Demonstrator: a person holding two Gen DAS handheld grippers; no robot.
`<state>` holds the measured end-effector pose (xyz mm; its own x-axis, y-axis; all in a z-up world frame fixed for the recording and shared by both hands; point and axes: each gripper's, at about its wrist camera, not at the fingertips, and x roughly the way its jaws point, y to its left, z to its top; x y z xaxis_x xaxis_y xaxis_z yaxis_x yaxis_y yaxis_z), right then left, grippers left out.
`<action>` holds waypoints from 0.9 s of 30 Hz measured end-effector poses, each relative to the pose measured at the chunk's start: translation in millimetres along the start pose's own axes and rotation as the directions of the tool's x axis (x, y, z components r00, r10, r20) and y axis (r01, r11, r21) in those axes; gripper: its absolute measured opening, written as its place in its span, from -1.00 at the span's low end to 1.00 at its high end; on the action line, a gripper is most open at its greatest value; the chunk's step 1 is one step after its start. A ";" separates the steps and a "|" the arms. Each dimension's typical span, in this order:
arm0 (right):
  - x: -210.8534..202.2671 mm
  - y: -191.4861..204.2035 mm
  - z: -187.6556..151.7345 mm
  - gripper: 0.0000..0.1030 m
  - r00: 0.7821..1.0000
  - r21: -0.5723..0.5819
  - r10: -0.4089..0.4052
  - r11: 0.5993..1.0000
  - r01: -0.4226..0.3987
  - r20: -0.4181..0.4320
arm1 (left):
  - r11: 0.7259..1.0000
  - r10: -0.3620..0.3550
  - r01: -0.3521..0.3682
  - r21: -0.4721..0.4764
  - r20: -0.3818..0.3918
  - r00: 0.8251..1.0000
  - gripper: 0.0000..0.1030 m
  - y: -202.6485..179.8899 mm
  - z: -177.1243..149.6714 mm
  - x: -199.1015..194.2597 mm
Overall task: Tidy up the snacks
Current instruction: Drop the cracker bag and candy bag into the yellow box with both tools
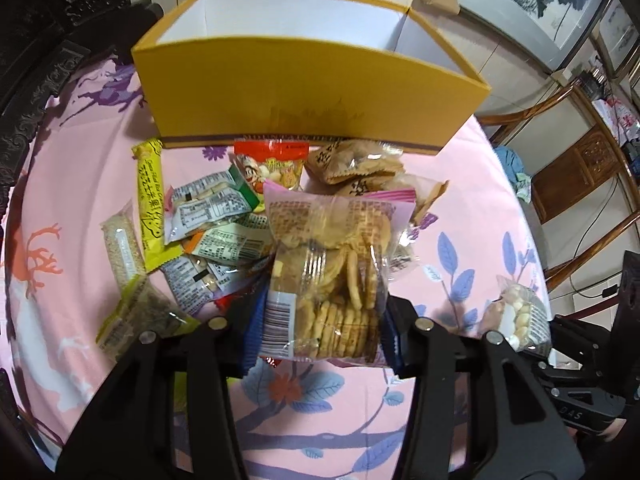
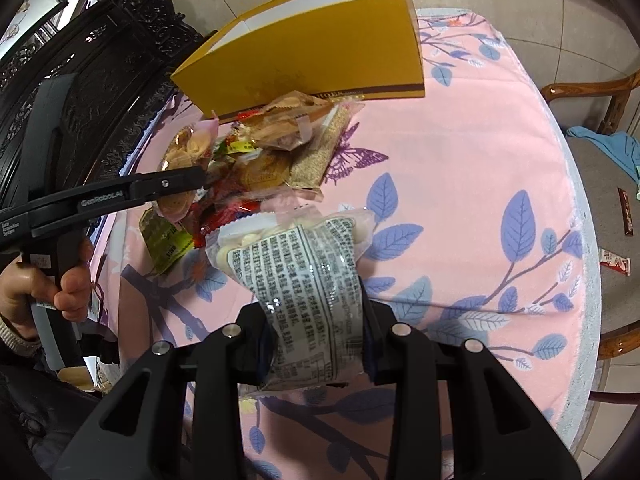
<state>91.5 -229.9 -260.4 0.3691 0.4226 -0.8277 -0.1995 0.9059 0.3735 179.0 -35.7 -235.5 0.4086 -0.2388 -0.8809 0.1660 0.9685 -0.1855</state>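
Note:
My left gripper (image 1: pixel 320 320) is shut on a clear bag of round crackers (image 1: pixel 332 272) and holds it above the pile of snack packets (image 1: pixel 208 216). An open yellow box (image 1: pixel 304 92) stands behind the pile; its white inside shows nothing. My right gripper (image 2: pixel 314 344) is shut on a clear bag of white candies (image 2: pixel 304 264) with printed text, held above the pink cloth. That bag also shows in the left wrist view (image 1: pixel 516 316). The box (image 2: pixel 312 52) and the pile (image 2: pixel 256 160) lie ahead and left of it, with the left gripper's arm (image 2: pixel 120 196) over the pile.
The round table wears a pink floral cloth (image 2: pixel 460 168). Wooden chairs (image 1: pixel 580 168) stand to the right, one seat carrying blue cloth (image 2: pixel 608 144) and two small snack bars (image 2: pixel 624 216). Dark carved furniture (image 2: pixel 100 40) stands at the left.

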 end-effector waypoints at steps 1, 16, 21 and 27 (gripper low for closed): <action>-1.1 1.4 0.9 -0.32 1.000 -0.004 0.001 1.000 -0.001 0.002 | 1.000 -0.005 0.005 -0.006 0.008 1.000 -0.06 1.8 -0.3 -4.9; -55.4 40.4 95.2 -0.32 0.982 -0.093 0.074 0.994 -0.058 0.175 | 0.997 -0.059 0.068 -0.022 0.281 0.958 -0.06 13.9 69.7 -112.4; -73.5 52.5 164.4 -0.32 0.955 -0.140 0.087 0.989 -0.049 0.282 | 0.998 -0.052 0.057 -0.004 0.354 0.934 -0.06 13.7 123.8 -124.3; -73.4 54.9 232.2 -0.32 0.929 -0.178 0.070 0.984 -0.004 0.364 | 0.999 -0.044 0.044 0.009 0.398 0.916 -0.06 13.3 183.9 -119.0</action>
<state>264.2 -204.8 -81.9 0.6596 0.4655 -0.5901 -0.3593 0.8849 0.2964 297.7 -7.3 -53.1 0.7245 -0.2896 -0.6254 0.1922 0.9563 -0.2202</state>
